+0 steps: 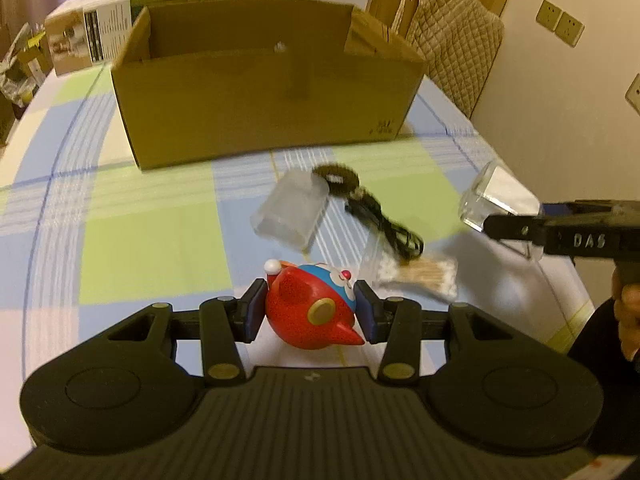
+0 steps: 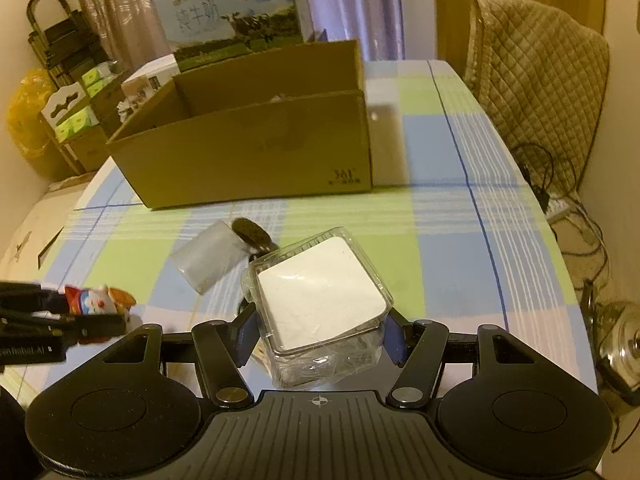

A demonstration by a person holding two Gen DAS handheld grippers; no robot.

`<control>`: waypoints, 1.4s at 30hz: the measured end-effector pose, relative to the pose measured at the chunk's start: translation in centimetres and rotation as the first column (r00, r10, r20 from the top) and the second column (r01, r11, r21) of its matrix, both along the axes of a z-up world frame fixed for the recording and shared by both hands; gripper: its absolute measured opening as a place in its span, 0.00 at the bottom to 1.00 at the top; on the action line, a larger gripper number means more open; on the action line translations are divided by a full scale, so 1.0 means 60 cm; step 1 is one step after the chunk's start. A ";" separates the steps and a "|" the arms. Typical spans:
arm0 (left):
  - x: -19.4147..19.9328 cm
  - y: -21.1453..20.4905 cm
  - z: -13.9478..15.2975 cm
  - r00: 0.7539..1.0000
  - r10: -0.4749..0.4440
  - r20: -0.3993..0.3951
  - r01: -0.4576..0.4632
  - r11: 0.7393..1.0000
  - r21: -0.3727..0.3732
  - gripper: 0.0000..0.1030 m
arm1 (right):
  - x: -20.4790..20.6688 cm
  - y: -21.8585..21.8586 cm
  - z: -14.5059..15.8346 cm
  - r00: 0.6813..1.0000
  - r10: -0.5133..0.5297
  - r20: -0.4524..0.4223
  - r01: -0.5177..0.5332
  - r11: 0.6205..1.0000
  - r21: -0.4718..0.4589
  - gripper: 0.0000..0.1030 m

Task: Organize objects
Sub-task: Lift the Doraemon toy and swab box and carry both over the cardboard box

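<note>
Left tool (image 1: 311, 312) is clamping the rigid, light Doraemon toy (image 1: 310, 308) across its belly; right tool (image 2: 320, 330) is squeezing a slippery clear plastic box (image 2: 320, 304).

Cardboard box (image 2: 256, 148) has "361°" printed at its front bottom corner, w/ a tiny line under it (too small to read). Milk carton (image 2: 232, 12) behind reads "纯牛奶", gold medal badge up top. Right gripper (image 1: 490, 226) body shows "DAS"; left gripper (image 2: 96, 322) lettering is blurred.

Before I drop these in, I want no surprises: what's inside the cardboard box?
Only bare inner walls of the cardboard box show, plus a small white speck near the rim; its floor is hidden.
</note>
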State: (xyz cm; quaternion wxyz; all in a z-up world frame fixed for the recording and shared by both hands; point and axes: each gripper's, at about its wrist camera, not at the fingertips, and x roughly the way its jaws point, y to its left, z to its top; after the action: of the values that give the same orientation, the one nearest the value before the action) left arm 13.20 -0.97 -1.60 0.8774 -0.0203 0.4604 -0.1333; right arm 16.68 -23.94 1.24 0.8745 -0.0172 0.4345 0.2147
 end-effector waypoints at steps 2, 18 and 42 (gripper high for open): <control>0.010 0.005 0.016 1.000 0.003 0.013 -0.003 1.000 -0.004 0.40 | 0.002 0.009 0.010 1.000 0.013 0.014 -0.013 1.000 -0.002 0.57; 0.091 0.050 0.126 0.997 0.006 0.079 -0.007 1.000 0.016 0.40 | 0.053 0.084 0.088 0.991 0.090 0.098 -0.087 0.995 -0.038 0.57; 0.258 0.081 0.223 0.994 -0.006 0.108 0.005 1.000 0.010 0.40 | 0.212 0.144 0.190 0.977 0.144 0.156 -0.143 0.990 -0.018 0.57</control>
State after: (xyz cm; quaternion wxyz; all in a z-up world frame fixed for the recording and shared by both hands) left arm 28.66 3.89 11.79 0.9007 -0.0075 0.4131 -0.1344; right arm 29.43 -15.27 12.62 0.8883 -0.0685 0.3626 0.2735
